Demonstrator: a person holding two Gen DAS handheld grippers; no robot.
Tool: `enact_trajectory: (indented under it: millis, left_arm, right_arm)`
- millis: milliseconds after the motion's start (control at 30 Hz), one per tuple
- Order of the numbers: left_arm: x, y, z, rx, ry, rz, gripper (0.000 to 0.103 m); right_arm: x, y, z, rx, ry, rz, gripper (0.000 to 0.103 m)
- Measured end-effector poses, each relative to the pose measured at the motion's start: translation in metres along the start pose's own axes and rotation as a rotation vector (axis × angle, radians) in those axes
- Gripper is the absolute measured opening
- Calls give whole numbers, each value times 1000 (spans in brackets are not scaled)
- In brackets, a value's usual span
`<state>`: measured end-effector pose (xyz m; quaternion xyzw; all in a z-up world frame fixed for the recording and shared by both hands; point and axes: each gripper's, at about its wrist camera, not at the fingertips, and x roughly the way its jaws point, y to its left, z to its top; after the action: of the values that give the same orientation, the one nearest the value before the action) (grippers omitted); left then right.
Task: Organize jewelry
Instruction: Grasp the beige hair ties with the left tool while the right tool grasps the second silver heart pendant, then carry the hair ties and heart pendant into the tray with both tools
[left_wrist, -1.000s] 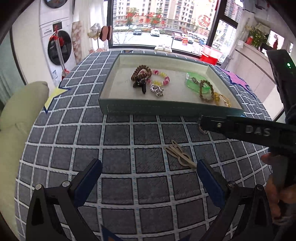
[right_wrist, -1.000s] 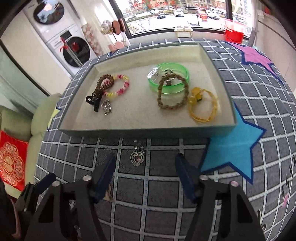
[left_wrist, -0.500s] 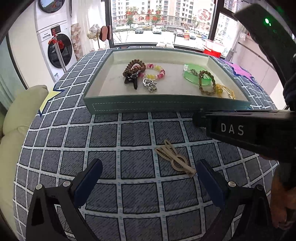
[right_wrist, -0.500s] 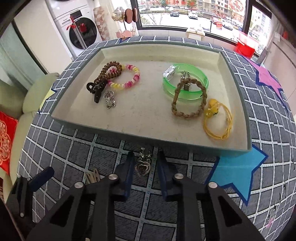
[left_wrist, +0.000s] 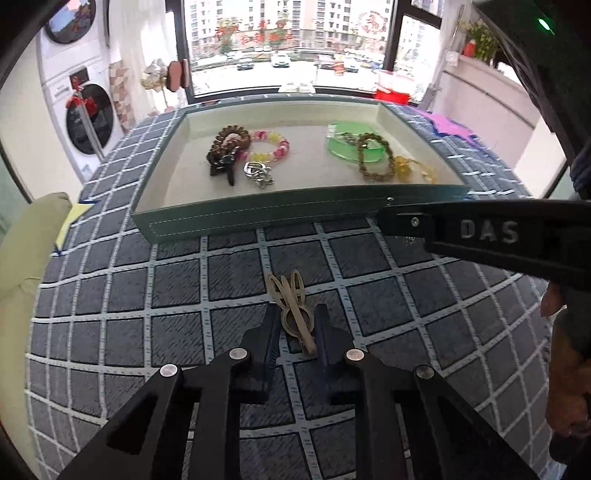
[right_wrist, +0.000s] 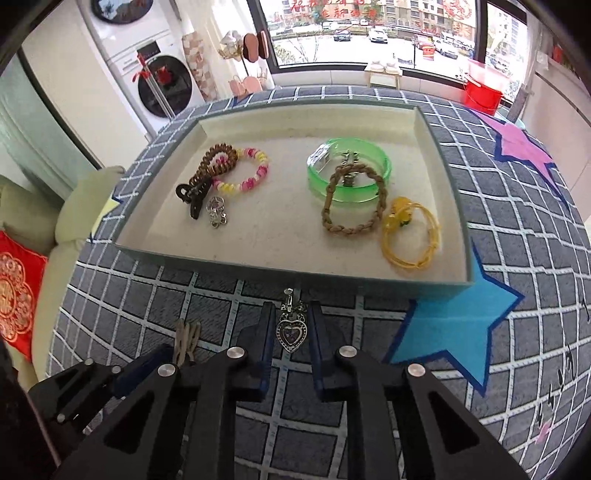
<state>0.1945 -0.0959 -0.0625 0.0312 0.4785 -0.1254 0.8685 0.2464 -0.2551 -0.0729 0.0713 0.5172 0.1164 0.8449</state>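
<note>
A: Jewelry tray is sitting just beyond both grippers, already holding the green bangle, braided bracelet, yellow ring and the beaded ones.

B: What are the tools gripping?

A: Left gripper has just been closing; its jaws are pinching in on the tan hair clip, which is lying on the cloth between them. Right gripper is clamping the heart pendant, narrow gap, pads pressing on its sides.

B: Is the pendant lifting?

A: Can't tell, it's looking close to the cloth just short of the tray's near wall.

B: Advice for this step?

A: I'd say both are finishing a grasp. Best raising each piece straight up until it's clearing the near wall, then going forward over a bare patch of the lining, avoiding the pieces already there. The clip's grip is sitting near its ring end, so it may be swinging when lifted.

B: Surface, room?

A: Grey grid-patterned tablecloth with coloured stars is covering the table. A washing machine is standing beyond to the left, a big window straight ahead.
</note>
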Motion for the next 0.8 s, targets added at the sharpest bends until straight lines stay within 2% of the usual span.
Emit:
enact_trajectory:
  millis: [67,233,500,800]
  left_arm:
    - [-2,5,-1,-17,-2,-40,33]
    - [-14,13,1,-33,-28,-81,33]
    - [-37,23,13,-16,-86,-89,33]
    - [-51,41,47,-20,-159,-87,33]
  right_arm:
    - [-5,-3,-3,18,-8,17,19]
    - [-16,-9,-7,48,-26,48,19]
    - [-35,-13,-8,75,-57,85,19]
    - [-46,-7,13,66,-98,95,19]
